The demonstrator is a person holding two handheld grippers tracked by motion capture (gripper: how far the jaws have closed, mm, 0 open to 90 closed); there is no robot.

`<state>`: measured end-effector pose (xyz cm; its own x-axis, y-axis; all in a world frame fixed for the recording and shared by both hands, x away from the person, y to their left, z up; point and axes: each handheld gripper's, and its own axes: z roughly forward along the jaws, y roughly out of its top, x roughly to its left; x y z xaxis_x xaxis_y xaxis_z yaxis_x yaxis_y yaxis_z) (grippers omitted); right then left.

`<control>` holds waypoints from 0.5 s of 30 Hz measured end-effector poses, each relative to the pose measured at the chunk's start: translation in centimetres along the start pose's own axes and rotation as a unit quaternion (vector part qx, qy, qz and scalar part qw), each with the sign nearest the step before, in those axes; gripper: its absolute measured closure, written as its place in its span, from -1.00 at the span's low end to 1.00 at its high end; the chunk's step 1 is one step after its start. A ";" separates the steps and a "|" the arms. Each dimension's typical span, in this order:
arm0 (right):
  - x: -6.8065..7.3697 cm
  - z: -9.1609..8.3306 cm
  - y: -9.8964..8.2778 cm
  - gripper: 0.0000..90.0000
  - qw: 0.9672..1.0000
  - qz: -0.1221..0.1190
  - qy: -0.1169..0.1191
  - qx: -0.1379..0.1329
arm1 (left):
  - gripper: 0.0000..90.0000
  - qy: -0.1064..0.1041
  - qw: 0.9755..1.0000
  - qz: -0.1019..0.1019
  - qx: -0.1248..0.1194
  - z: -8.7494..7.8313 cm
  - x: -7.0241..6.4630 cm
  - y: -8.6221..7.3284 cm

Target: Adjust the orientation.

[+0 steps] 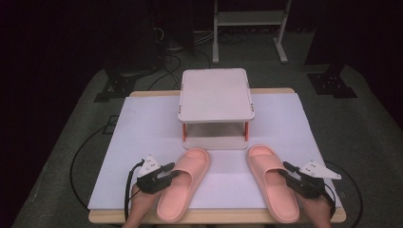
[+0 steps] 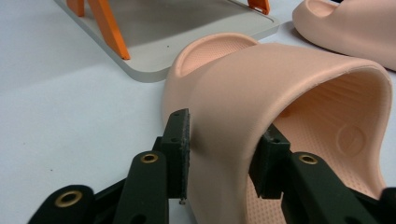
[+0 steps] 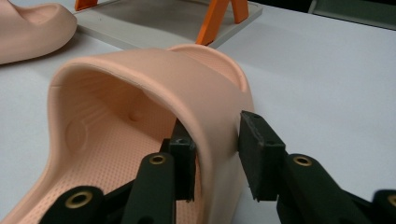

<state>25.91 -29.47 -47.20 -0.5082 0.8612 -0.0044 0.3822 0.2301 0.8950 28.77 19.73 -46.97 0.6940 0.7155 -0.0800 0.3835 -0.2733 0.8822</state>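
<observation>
I see two salmon-pink slippers: the left slipper [image 1: 183, 185] and the right slipper [image 1: 272, 183], each with a footbed of fine raised dots [image 2: 348, 140]. My left tongs [image 2: 224, 154] and right tongs [image 3: 217, 158] are black with small brass-coloured rivets. The surface [image 1: 142, 137] is covered in pale lilac-white, with a light wood edge. The small stand [image 1: 215, 95] is pale grey with bright orange legs [image 2: 109, 28].

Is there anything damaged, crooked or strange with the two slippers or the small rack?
Nothing stands out. The left slipper and right slipper lie flat and whole, toes toward the upright rack. Each claw, left and right, straddles its slipper's outer strap wall.
</observation>
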 end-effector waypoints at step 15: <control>0.2 -0.1 0.1 0.71 1.000 -0.001 0.015 0.002 | 0.62 0.012 1.000 0.000 -0.014 -0.5 0.1 0.0</control>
<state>25.78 -29.33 -47.01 -0.5311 0.8473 0.0075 0.3851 0.2335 0.8929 28.56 20.17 -46.76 0.6796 0.7303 -0.0688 0.3656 -0.2559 0.8949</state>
